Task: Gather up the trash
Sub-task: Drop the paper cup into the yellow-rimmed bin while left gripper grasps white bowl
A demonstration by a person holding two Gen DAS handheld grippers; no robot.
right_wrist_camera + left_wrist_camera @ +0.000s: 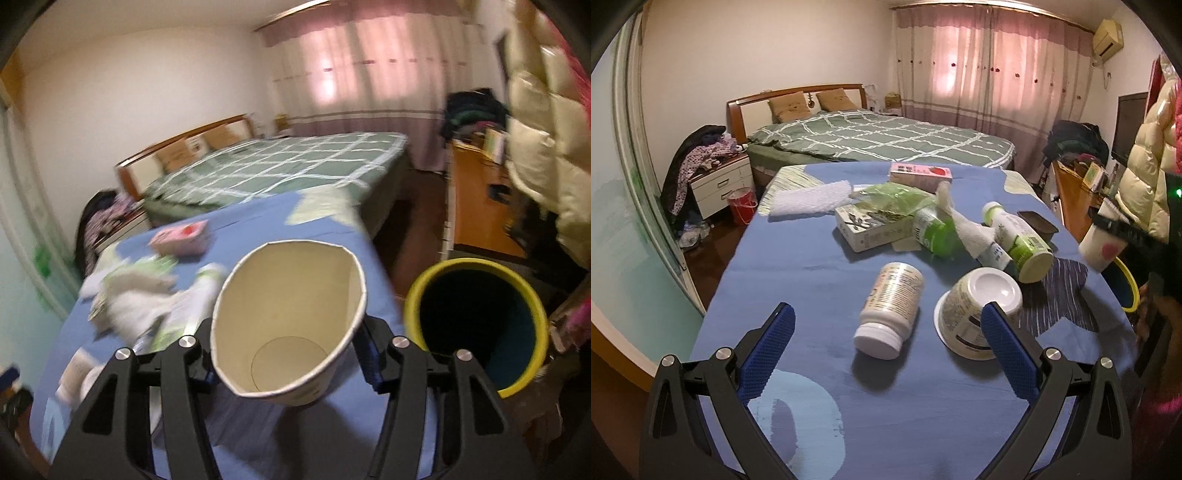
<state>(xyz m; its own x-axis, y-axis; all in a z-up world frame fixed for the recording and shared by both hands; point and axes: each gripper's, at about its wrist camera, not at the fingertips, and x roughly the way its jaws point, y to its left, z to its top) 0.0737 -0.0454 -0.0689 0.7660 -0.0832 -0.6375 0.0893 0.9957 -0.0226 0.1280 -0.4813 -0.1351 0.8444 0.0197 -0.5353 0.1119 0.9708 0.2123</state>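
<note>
My left gripper (886, 314) is open above the blue tablecloth (812, 266), its jaws on either side of a white pill bottle (890, 306) that lies on its side. An upturned paper bowl (979, 306) lies by the right finger. My right gripper (288, 354) is shut on a squeezed white paper cup (288, 317), held above the table's right edge, left of a yellow-rimmed trash bin (476, 325). The cup (1099, 249) and the bin's rim (1128, 284) also show at the right in the left wrist view.
Farther on the table lie two green-and-white bottles (1019, 240), crumpled tissue (964, 225), a cardboard box (871, 229), a green bag (894, 199), a pink carton (919, 173), white foam wrap (812, 199) and a black tray (1038, 221). A bed (879, 140) stands behind.
</note>
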